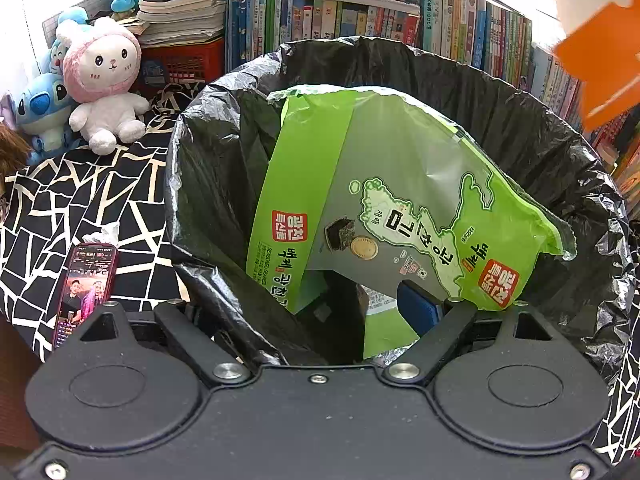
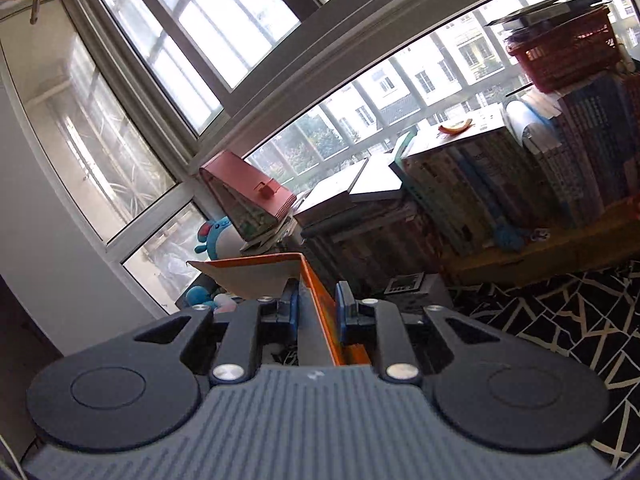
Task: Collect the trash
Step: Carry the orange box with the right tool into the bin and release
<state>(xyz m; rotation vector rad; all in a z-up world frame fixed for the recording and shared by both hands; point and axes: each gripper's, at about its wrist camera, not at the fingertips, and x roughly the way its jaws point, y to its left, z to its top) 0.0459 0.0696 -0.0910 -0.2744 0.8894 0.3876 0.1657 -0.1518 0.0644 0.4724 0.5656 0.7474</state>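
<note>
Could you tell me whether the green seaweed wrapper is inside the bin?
Partly in: the green seaweed wrapper stands inside the black-lined bin, top poking above the rim.

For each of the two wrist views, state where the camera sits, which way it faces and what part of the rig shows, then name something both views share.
Left wrist: on the left gripper, facing down into the black-lined bin holding a green seaweed packet; its wide-open fingers show.
Right wrist: on the right gripper, tilted, facing windows; its fingers clamp an orange carton.
Shared: the orange carton, book rows, black-and-white cloth.
</note>
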